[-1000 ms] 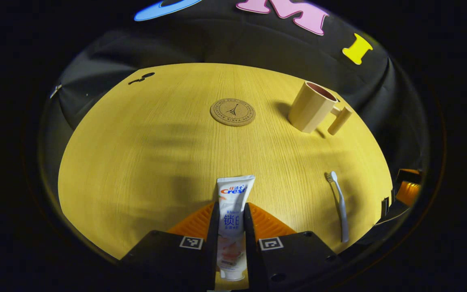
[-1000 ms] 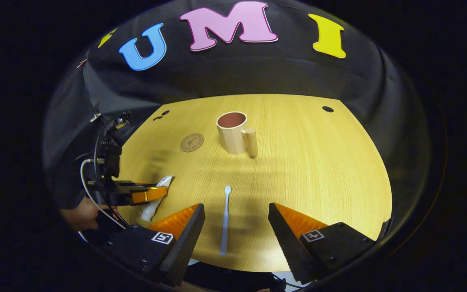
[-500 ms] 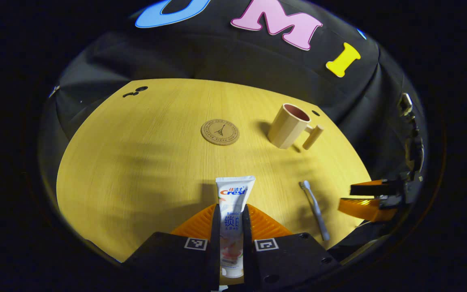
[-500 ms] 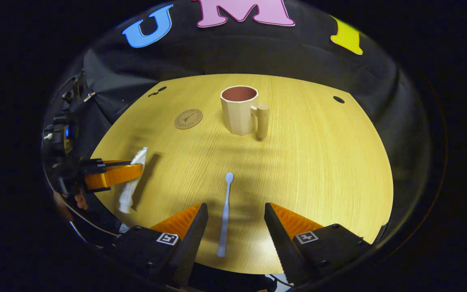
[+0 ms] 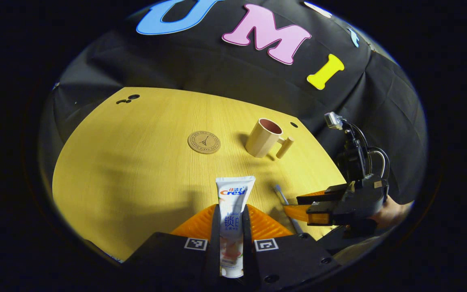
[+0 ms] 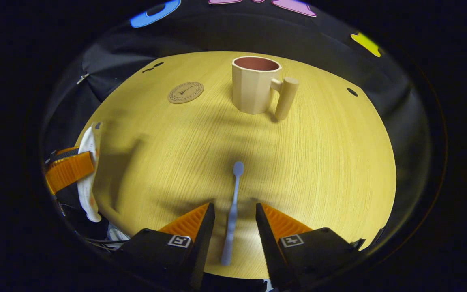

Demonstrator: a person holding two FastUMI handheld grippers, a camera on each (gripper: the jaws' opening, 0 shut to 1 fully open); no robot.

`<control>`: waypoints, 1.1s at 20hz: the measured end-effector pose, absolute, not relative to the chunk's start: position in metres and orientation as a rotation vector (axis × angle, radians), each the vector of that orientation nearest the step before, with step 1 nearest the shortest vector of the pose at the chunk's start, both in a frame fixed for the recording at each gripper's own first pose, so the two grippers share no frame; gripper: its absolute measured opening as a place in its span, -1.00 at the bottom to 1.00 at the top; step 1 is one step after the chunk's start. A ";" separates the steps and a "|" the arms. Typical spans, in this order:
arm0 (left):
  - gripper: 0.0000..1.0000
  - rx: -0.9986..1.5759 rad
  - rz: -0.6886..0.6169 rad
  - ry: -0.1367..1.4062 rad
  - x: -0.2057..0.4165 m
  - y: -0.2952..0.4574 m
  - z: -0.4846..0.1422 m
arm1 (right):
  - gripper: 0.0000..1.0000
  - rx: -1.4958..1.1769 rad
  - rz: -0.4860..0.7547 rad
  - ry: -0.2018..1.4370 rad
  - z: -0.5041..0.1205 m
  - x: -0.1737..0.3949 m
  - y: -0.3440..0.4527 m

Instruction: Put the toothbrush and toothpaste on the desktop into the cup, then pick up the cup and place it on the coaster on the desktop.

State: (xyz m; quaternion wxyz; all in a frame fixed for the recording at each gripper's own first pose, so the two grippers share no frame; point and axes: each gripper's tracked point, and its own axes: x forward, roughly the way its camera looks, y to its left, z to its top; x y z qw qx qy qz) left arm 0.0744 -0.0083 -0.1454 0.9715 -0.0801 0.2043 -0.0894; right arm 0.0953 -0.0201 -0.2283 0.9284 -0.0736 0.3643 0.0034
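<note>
A white toothpaste tube (image 5: 231,211) stands between my left gripper's (image 5: 231,217) fingers, which are shut on it and hold it above the wooden table (image 5: 136,162). In the right gripper view the same tube (image 6: 87,162) hangs at the far left in that orange-fingered gripper (image 6: 69,168). The pale blue toothbrush (image 6: 233,202) lies flat on the table, its handle between the fingers of my open right gripper (image 6: 232,209), which do not touch it. The beige cup (image 6: 255,85) stands upright beyond it, handle to the right. The round cork coaster (image 6: 185,92) lies left of the cup.
From the left gripper view, the coaster (image 5: 204,142) and cup (image 5: 262,138) sit mid-table, and the right gripper (image 5: 318,207) with a hand behind it is low at the right over the toothbrush (image 5: 280,192). Small dark holes mark the table's far corners.
My left gripper has lifted the toothpaste off the table and drawn back. My right gripper has come down and forward over the toothbrush, its fingers narrowing around the handle.
</note>
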 end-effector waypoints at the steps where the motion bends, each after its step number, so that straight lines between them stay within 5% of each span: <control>1: -0.44 -0.163 -0.182 0.414 0.072 -0.007 -0.147 | 0.10 -0.155 0.003 0.764 -0.232 0.096 -0.020; 6: -0.44 -0.169 -0.170 0.410 0.062 0.004 -0.148 | -0.29 -0.157 -0.018 0.813 -0.244 0.100 -0.016; 8: -0.44 -0.178 -0.164 0.410 0.058 0.008 -0.150 | -0.61 -0.141 -0.026 0.816 -0.244 0.099 -0.016; 12: -0.45 -0.187 -0.155 0.407 0.050 0.010 -0.152 | -0.82 -0.127 -0.059 0.796 -0.242 0.100 -0.016; 16: -0.44 -0.199 -0.153 0.375 0.050 0.006 -0.144 | -0.82 -0.081 -0.011 0.760 -0.237 0.095 -0.008; 22: -0.45 -0.231 -0.189 0.221 0.076 -0.014 -0.091 | -0.83 0.015 0.076 0.496 -0.175 0.089 -0.004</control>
